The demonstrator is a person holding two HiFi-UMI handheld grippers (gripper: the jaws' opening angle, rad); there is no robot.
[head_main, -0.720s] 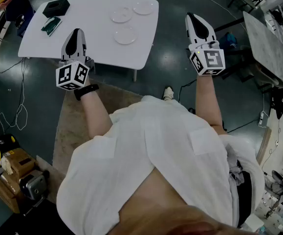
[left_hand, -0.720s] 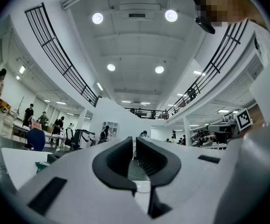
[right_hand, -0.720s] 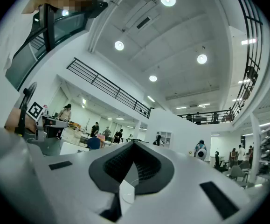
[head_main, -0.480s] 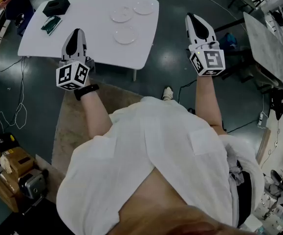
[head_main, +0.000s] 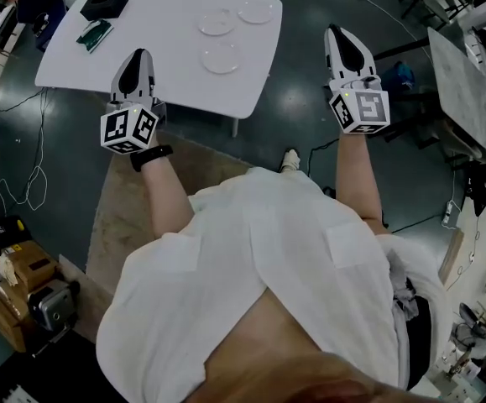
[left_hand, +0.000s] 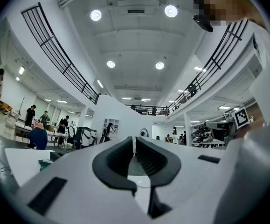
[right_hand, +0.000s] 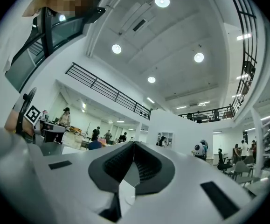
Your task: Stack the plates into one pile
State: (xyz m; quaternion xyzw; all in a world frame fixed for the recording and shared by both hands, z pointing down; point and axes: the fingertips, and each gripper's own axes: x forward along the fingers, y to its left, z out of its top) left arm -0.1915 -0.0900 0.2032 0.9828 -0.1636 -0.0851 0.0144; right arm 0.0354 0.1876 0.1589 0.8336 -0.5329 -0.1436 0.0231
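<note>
Left gripper (head_main: 138, 57) and right gripper (head_main: 337, 34) are seen closed, nothing gripped. Three plates (head_main: 221, 58) are spread apart on the white table (head_main: 154, 23).

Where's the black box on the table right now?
Head view: the black box sits at the white table's far left corner, just beyond a small green item, well left of the plates.
</note>
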